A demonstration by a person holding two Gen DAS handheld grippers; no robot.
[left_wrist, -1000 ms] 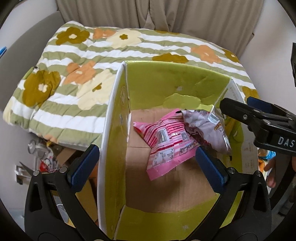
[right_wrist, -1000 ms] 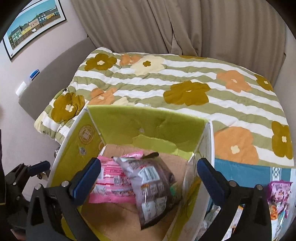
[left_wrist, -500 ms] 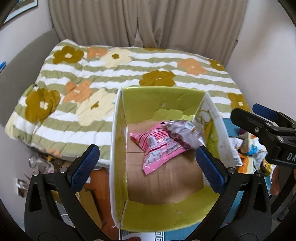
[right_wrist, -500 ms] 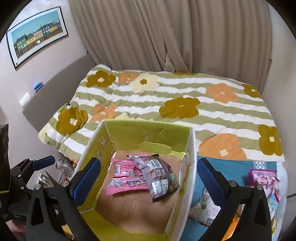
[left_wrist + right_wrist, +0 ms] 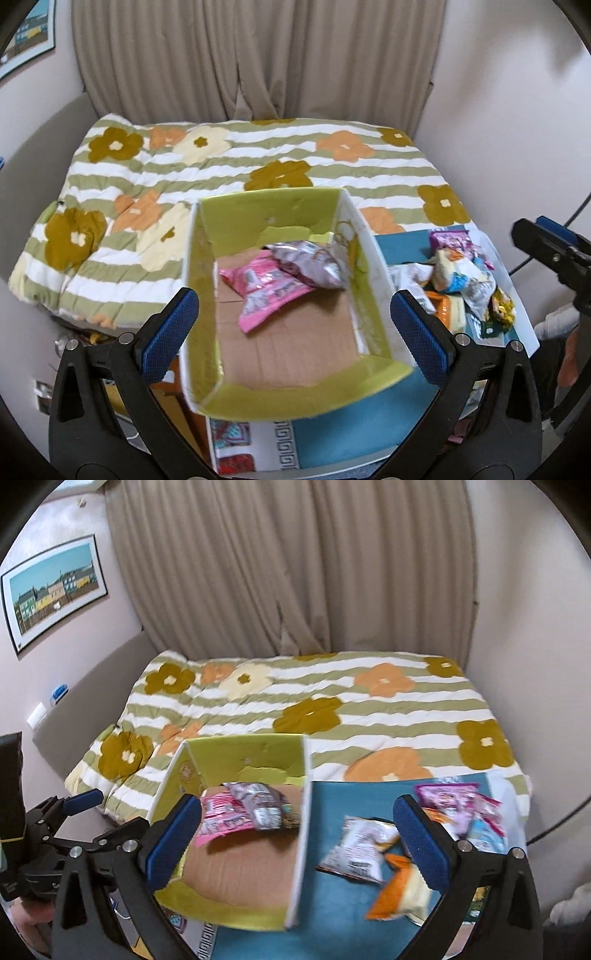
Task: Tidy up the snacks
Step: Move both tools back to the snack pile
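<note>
Both claws spread and empty: left gripper [image 5: 294, 317] above the green cardboard box [image 5: 207, 266], which holds a pink packet [image 5: 264, 286] and a silver packet [image 5: 314, 260]; right gripper [image 5: 298, 836] near the loose snack pile [image 5: 436, 834]. We should pinch one packet's edge only.

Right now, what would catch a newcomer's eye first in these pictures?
Probably the yellow-green cardboard box in the middle, holding a pink snack packet with a silvery-brown one lying partly on it. To its right, a loose pile of snack bags sits on a teal surface. Behind it all spreads a striped quilt with big flowers.
</note>
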